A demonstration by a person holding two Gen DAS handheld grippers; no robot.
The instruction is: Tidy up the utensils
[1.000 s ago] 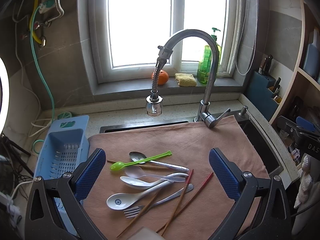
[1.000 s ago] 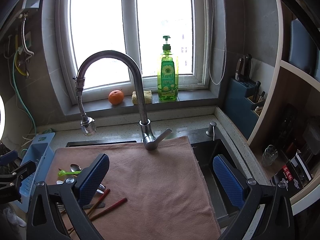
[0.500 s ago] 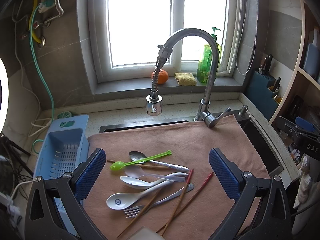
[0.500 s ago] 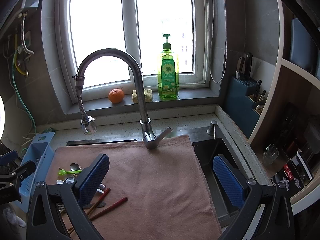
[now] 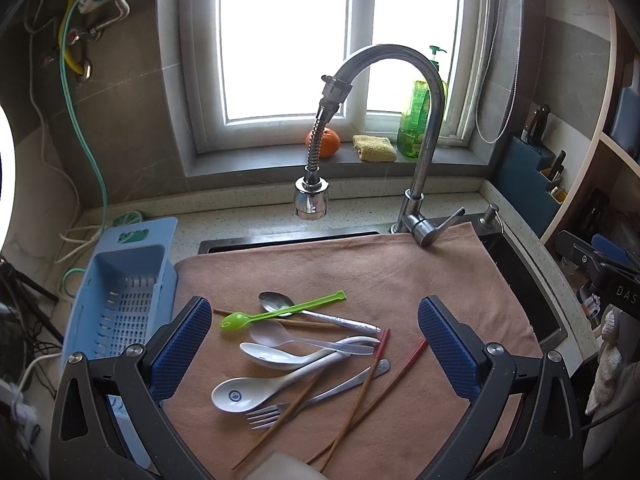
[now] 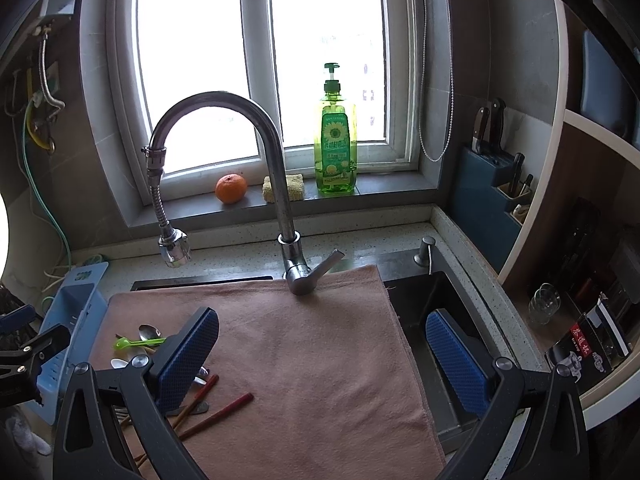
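A pile of utensils lies on a pink cloth [image 5: 380, 272]: a green plastic spoon [image 5: 280, 314], a metal spoon [image 5: 276, 302], white spoons [image 5: 256, 392], a fork [image 5: 280, 412] and several wooden and red chopsticks [image 5: 360, 396]. My left gripper [image 5: 314, 346] hovers open above the pile, holding nothing. A light blue slotted utensil basket [image 5: 120, 300] stands left of the cloth. In the right wrist view my right gripper [image 6: 322, 354] is open over the bare right part of the cloth [image 6: 320, 340], with the utensils [image 6: 140, 340] at its lower left.
A curved steel faucet [image 5: 424, 140] with a hanging sprayer head [image 5: 312, 200] rises behind the cloth. The open sink basin [image 6: 436, 308] lies right of the cloth. An orange [image 6: 231, 188], sponge and green soap bottle [image 6: 336, 144] sit on the sill. A knife block [image 6: 492, 200] stands at right.
The right wrist view has drifted slightly, so the faucet and cloth sit a little higher and further right. The left gripper and the utensils have not visibly moved.
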